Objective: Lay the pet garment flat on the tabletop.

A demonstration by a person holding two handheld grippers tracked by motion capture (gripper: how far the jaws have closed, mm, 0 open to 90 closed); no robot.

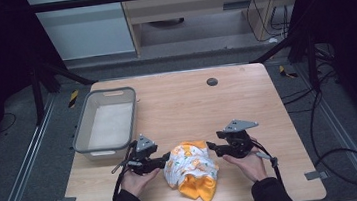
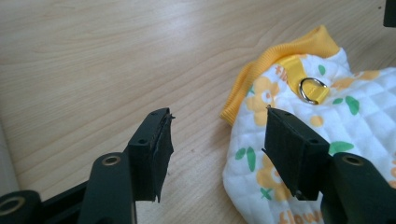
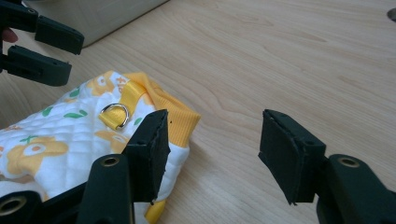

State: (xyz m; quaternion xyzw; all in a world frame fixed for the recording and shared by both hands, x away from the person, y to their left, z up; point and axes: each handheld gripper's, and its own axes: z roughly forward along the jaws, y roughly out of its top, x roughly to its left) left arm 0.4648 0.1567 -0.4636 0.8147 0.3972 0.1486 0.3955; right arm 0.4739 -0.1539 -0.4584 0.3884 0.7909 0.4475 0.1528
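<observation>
A crumpled white-and-yellow quilted garment lies on the tabletop, right of the grey basket. The left tool and right tool flank the garment, jaws apart, holding nothing.

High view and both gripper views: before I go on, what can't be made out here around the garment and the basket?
- Garment: its underside and how it is folded, hidden by its own bunched cloth in the high view.
- Garment's printed word: cut off by the bottom edge in the left gripper view.
- Grey basket: outer near wall in the high view; cut off by the top edge in the right gripper view.
- Dark round spot on the table: too small to identify.
</observation>
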